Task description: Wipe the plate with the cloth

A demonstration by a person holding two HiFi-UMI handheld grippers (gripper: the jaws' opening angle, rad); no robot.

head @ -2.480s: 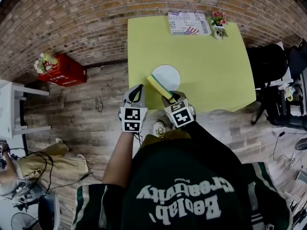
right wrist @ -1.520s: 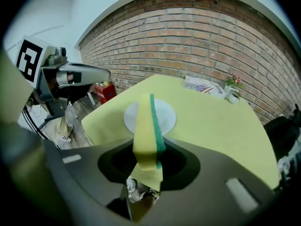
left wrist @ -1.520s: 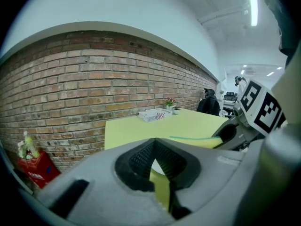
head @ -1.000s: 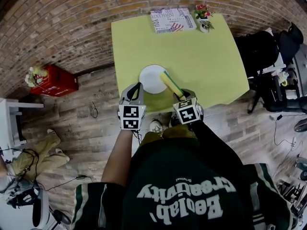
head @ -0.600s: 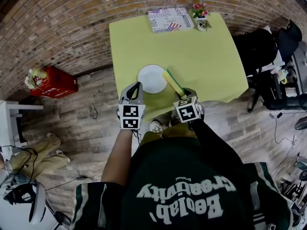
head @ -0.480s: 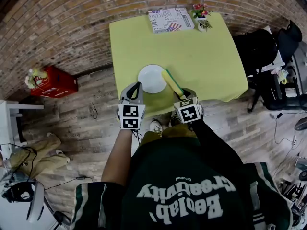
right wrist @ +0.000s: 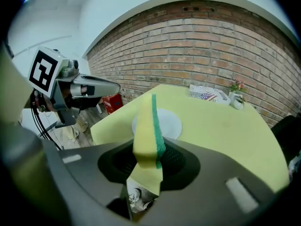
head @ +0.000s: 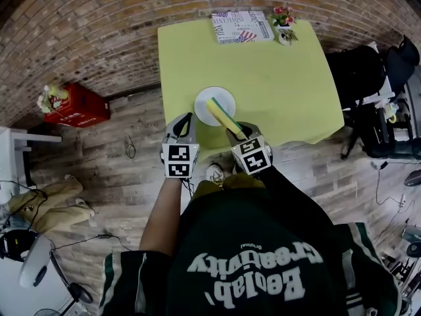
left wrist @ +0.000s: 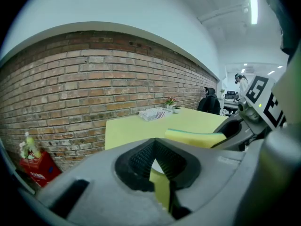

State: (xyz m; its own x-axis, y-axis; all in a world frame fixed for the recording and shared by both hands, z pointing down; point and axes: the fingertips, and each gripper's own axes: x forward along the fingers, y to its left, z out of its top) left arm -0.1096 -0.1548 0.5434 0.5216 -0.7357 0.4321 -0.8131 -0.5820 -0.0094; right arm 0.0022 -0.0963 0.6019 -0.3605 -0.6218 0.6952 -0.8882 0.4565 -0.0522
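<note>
You are pinching the yellow, green-backed sponge cloth (head: 222, 116) in your right tongs (head: 235, 134), and it is reaching over the round white plate (head: 212, 101) by the near edge of the yellow-green tabletop (head: 276, 78). Your left tongs (head: 182, 125) are pressed together, empty, at the near left corner. You should be laying the cloth's broad face flat and wiping in overlapping strokes.

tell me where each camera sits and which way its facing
Head view: on the person's head, steeply down on table, plate, both arms, shirt.
Left gripper view: rides left tool, faces brick wall across table; right tool at right.
Right gripper view: rides right tool, looks along sponge towards plate.
Shared: all show the table.
</note>
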